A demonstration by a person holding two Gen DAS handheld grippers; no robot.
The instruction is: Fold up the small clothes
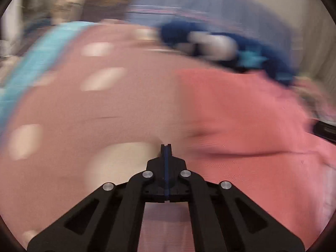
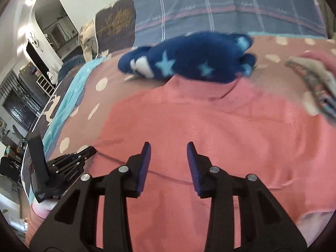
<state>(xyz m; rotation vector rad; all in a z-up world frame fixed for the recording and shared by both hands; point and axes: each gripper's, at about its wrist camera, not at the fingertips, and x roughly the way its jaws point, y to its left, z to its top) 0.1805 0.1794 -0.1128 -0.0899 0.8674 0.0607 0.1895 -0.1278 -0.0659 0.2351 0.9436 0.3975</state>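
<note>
- We see a blue starred garment lying on the far edge of the pink cloth, on the dotted bed cover.
- Left tool is low over the cover, pressed closed, nothing visibly between its pads.
- Right tool is spread above the pink cloth, holding nothing.

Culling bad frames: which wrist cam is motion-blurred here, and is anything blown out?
Left wrist view: heavy motion smear across the polka-dot bedspread and pink garment; only the left hand-held gripper is sharp. Right wrist view: mostly crisp, mild blur on the blue star-print fleece garment; ceiling lights clip at upper left.
</note>
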